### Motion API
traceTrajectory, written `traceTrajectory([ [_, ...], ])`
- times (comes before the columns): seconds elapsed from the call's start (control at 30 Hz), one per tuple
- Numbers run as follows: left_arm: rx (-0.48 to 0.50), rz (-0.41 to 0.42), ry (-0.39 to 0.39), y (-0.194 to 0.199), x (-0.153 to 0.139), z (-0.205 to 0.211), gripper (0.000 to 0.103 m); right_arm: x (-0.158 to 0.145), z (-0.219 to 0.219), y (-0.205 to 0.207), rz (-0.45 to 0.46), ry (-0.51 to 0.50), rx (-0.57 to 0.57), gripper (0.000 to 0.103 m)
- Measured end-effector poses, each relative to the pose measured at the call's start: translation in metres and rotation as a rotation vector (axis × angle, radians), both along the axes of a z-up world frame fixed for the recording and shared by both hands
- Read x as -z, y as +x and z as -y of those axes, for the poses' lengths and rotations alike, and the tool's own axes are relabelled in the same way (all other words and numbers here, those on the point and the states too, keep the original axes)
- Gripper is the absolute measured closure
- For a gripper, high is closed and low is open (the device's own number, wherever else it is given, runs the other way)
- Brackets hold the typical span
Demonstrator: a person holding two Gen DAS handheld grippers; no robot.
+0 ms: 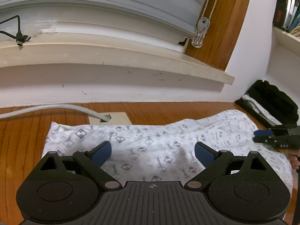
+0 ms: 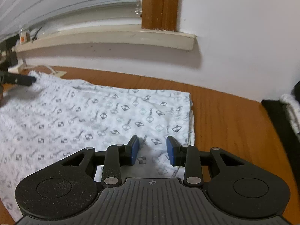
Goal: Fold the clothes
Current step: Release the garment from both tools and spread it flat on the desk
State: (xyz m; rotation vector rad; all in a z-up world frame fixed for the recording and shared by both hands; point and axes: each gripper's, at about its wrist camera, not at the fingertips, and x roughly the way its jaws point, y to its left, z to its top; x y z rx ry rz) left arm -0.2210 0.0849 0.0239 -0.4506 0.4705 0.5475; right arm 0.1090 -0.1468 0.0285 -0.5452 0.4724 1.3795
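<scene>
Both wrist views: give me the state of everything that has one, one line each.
Patterned garment: spread flat on the wooden table, some wrinkles, not gripped.
Left claw: wide open over the garment, holding nothing.
Right claw: partly open above the garment's edge, nothing pinched.
Window blind: lowered.
Grey cable: running into the table's port.

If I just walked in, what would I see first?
First you would see the white patterned cloth spread flat on the wooden table. The left gripper hangs over it with its blue pads wide apart, and the right gripper sits near the cloth's right edge, gripping nothing. Behind runs a cream window sill, with a dark folded pile at the table's far right.
</scene>
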Motion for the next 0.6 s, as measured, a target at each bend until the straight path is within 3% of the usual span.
traceTrajectory([
  [0.1, 0.009, -0.006, 0.003, 0.001, 0.000, 0.001, 0.002, -0.005, 0.004, -0.010, 0.085, 0.039, 0.037, 0.070],
  [0.27, 0.017, -0.020, 0.007, 0.003, 0.001, 0.002, 0.001, -0.018, 0.042, -0.033, -0.039, 0.136, -0.044, 0.069],
  [0.33, 0.018, -0.025, 0.008, 0.004, 0.001, 0.002, 0.001, -0.014, 0.047, -0.045, -0.072, 0.127, -0.074, 0.068],
  [0.5, 0.019, -0.043, 0.015, 0.006, 0.002, 0.004, 0.000, 0.011, 0.059, -0.056, -0.038, 0.085, -0.080, 0.067],
  [0.6, 0.019, -0.059, 0.022, 0.008, 0.002, 0.006, 0.000, 0.009, 0.059, -0.064, 0.049, 0.046, -0.096, 0.067],
])
